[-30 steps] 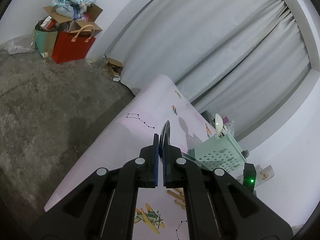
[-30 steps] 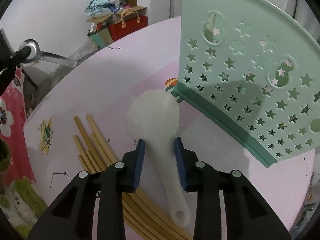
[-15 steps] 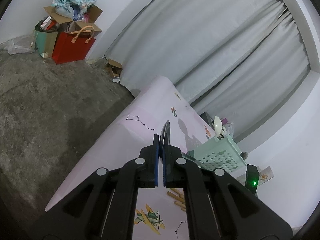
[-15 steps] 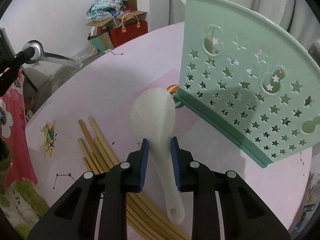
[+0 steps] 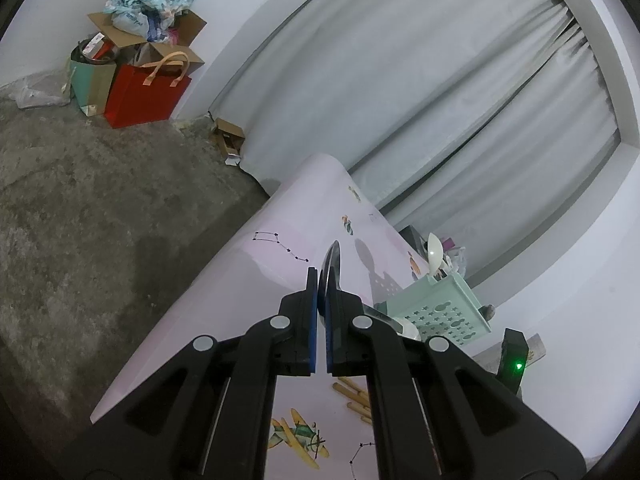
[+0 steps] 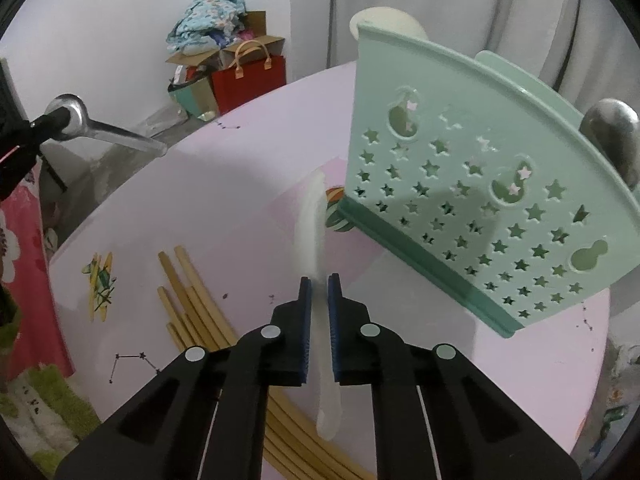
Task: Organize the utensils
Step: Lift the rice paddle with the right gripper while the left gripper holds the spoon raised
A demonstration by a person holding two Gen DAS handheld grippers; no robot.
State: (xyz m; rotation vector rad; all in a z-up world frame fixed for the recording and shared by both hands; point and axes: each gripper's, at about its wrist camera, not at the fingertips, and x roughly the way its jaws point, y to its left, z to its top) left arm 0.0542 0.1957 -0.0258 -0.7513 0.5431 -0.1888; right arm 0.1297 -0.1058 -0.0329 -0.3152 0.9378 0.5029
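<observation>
My right gripper [image 6: 319, 280] is shut on a white plastic rice paddle [image 6: 310, 224], held edge-on above the pink table [image 6: 248, 168], left of the mint green utensil basket [image 6: 472, 184]. The basket holds a white spoon [image 6: 386, 20] and a metal spoon [image 6: 612, 136]. Several bamboo chopsticks [image 6: 200, 312] lie on the table under my right gripper. My left gripper [image 5: 322, 276] is shut on a metal spoon [image 5: 333, 258], held above the table's left edge; it shows in the right wrist view [image 6: 100, 130]. The basket [image 5: 440, 310] stands beyond it to the right.
A red bag [image 5: 146, 94], a green bag and cardboard boxes stand by the far wall on the grey floor. Grey curtains [image 5: 400, 80] hang behind the table. A black device with a green light [image 5: 512, 364] sits at the right.
My right gripper has closed on the rice paddle, lifted it off the table and turned it edge-on. The left gripper with its spoon has hardly moved.
</observation>
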